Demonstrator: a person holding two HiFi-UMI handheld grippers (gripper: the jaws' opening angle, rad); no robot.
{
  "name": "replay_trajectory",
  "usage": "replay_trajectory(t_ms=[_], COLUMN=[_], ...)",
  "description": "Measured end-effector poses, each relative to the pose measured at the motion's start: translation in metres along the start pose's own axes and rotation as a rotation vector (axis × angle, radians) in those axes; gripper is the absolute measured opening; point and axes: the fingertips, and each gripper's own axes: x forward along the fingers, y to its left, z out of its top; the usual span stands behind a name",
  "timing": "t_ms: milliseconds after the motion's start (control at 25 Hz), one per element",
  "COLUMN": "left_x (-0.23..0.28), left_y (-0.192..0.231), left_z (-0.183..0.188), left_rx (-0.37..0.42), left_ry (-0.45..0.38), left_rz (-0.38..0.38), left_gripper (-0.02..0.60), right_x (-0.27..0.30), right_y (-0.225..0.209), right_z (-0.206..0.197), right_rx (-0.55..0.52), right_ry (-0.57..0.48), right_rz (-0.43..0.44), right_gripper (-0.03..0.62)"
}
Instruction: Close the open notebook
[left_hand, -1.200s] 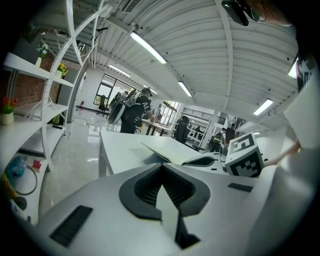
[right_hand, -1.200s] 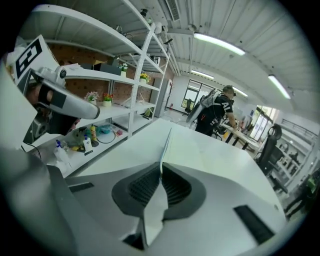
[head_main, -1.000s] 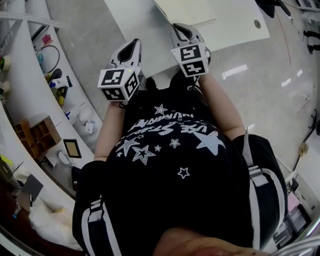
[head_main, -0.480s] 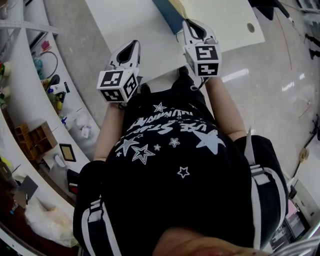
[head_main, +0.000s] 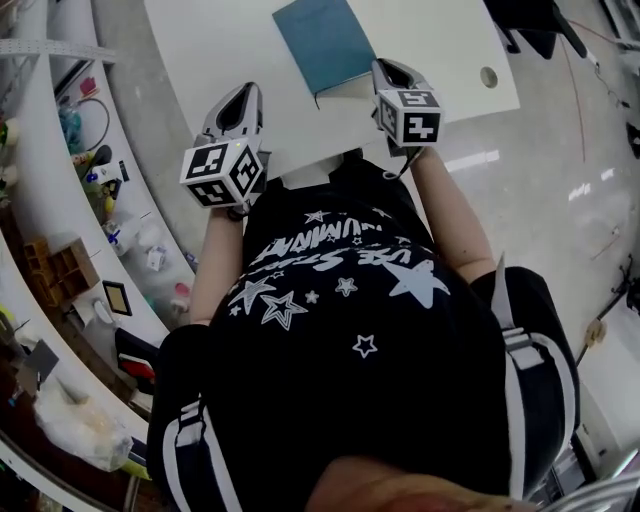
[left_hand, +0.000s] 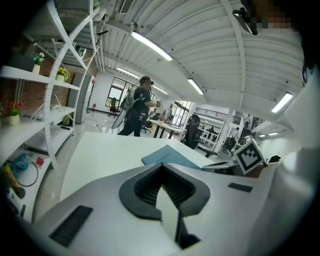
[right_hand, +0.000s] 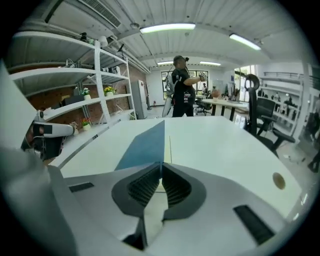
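Observation:
A notebook (head_main: 325, 42) lies on the white table (head_main: 215, 40) with its blue cover facing up and no open pages showing. A pale strip of page edges runs along its near side. My right gripper (head_main: 385, 66) is shut and holds nothing. Its tip sits right at the notebook's near right corner, and I cannot tell whether they touch. In the right gripper view the blue cover (right_hand: 145, 145) lies just beyond the closed jaws (right_hand: 161, 165). My left gripper (head_main: 243, 93) is also shut and holds nothing, over the table edge left of the notebook (left_hand: 167, 156).
White shelving with small clutter (head_main: 95, 170) runs along the left. A round cable hole (head_main: 488, 76) is in the table's right part. A black office chair (right_hand: 254, 100) stands at the table's far right. A person (right_hand: 181, 85) stands in the background.
A second ago cream pages lay open; now only the blue cover shows. Both grippers have moved forward over the table edge, the right one farther, and more of the table is in view.

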Motion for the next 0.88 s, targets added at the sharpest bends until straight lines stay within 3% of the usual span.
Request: replay_trajectory(t_ms=[240, 600, 720, 880], left_x=[0.024, 0.038, 0.028, 0.003], left_y=[-0.015, -0.020, -0.014, 0.004], left_z=[-0.011, -0.014, -0.009, -0.002], left_rx=[-0.006, -0.029, -0.029, -0.008], left_ry=[0.027, 0.004, -0.006, -0.006], left_rz=[0.025, 0.029, 0.018, -0.011], left_gripper=[0.012, 0.012, 0.011, 0.012], right_x=[0.031, 0.041, 0.035, 0.019], right_y=[-0.014, -0.010, -0.010, -0.003], right_z=[-0.035, -0.042, -0.032, -0.020], right_rx=[0.027, -0.126, -0.087, -0.089], right_ry=[0.096, 0.152, 0.113, 0.059], right_rz=[0.072, 0.094, 0.047, -0.079], right_gripper=[0.020, 0.020, 0.020, 0.020])
